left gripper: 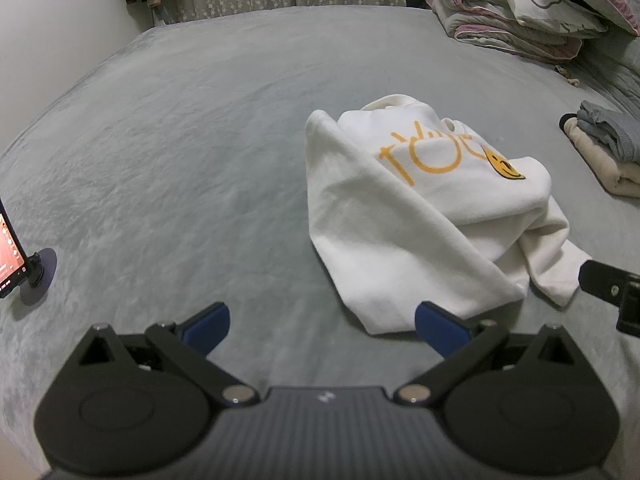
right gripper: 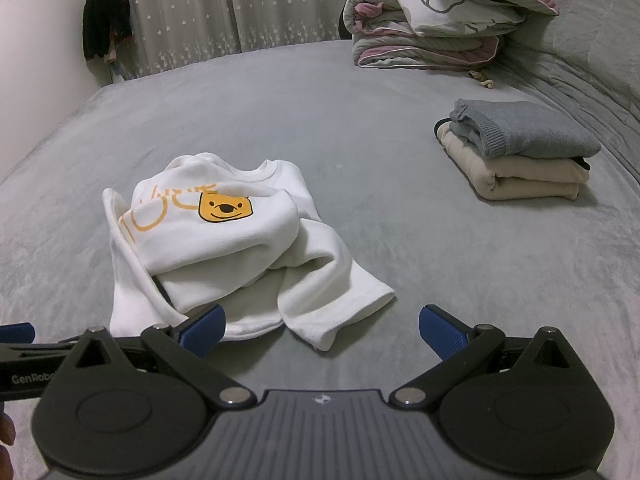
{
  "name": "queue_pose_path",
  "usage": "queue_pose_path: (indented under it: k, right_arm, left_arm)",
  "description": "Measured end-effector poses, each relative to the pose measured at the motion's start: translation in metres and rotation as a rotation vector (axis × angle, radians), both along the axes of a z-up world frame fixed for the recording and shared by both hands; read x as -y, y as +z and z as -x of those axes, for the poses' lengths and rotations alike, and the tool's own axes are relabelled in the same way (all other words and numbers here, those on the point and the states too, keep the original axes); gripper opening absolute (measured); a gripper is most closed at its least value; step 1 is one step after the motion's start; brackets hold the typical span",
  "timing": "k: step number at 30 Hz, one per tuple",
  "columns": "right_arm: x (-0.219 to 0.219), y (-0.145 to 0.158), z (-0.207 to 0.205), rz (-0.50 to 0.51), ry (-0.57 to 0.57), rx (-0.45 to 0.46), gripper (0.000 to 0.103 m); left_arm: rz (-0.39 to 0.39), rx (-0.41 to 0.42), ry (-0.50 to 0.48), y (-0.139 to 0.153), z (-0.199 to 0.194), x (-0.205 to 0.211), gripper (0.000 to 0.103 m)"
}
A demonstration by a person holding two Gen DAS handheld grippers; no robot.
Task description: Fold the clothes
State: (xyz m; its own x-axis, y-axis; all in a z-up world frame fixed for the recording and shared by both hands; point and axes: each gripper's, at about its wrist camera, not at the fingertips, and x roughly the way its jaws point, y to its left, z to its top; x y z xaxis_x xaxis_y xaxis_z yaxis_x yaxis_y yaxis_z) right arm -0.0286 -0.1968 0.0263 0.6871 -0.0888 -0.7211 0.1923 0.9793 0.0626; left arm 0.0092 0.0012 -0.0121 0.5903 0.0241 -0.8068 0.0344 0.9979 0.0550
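A white sweatshirt (left gripper: 404, 216) with orange lettering and a yellow bear face lies loosely bunched on the grey bed; in the right wrist view the sweatshirt (right gripper: 224, 248) has one sleeve trailing toward the near right. My left gripper (left gripper: 322, 330) is open just short of its near hem, holding nothing. My right gripper (right gripper: 322, 328) is open too, with the sleeve end lying just in front of its blue fingers (right gripper: 440, 332). The right gripper's black body (left gripper: 612, 288) shows at the right edge of the left wrist view. The left gripper's arm (right gripper: 24, 356) shows at the left edge of the right wrist view.
A folded stack of grey and cream clothes (right gripper: 520, 152) sits at the right of the bed (right gripper: 360, 100). Folded quilts and a pillow (right gripper: 436, 20) are piled at the far end. A phone on a stand (left gripper: 16, 256) stands at the left. Curtains and a hanging dark garment (right gripper: 104, 24) back the bed.
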Motion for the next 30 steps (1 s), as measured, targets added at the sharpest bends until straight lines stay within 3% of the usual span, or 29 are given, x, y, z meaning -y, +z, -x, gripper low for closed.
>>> queue_pose_path:
  k: [22,30]
  right_arm:
    - [-0.0018,-0.0027,-0.0012,0.008,0.009,-0.015,0.103]
    - [-0.0029,-0.0041,-0.0050,0.005,0.017,-0.025,0.103]
  left_arm:
    - [-0.001,-0.003,0.000,-0.0014,-0.0017,-0.0009,0.103]
    - [0.027,-0.040,0.015,-0.0069,-0.0095,-0.0048,0.103]
